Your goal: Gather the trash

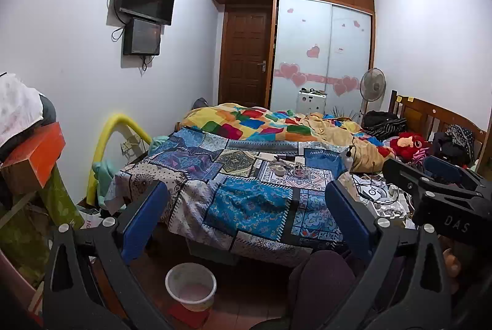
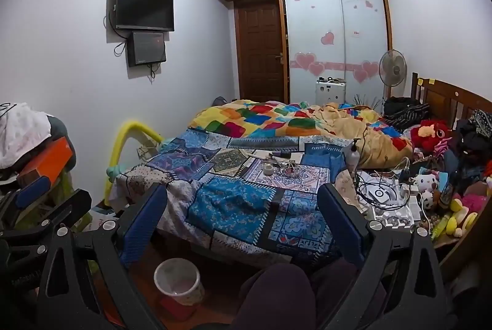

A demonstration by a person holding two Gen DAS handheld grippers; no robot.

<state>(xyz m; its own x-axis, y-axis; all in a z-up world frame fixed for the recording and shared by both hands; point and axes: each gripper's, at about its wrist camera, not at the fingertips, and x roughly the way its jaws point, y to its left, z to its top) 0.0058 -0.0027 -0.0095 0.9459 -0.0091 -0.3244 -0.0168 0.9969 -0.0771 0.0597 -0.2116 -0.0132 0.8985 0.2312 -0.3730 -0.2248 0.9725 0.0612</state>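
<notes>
A white waste bin [image 1: 190, 287] stands on the floor at the foot of the bed; it also shows in the right wrist view [image 2: 179, 280]. Small items, among them a tape roll [image 1: 279, 171] and scraps [image 1: 296, 168], lie on the blue patterned bedspread [image 1: 246, 204]; they show in the right wrist view too, the roll [image 2: 267, 169] beside the scraps [image 2: 290, 168]. My left gripper [image 1: 246, 207] is open and empty, held above the bin before the bed. My right gripper [image 2: 243, 207] is open and empty, beside the left one.
A colourful quilt [image 1: 261, 124] covers the far bed. Cables, a white device [image 2: 381, 194], a pump bottle [image 2: 353, 156] and plush toys [image 2: 430, 179] crowd the right side. Boxes and cloth [image 1: 27, 145] pile up at left. A person's knee [image 2: 276, 293] is below.
</notes>
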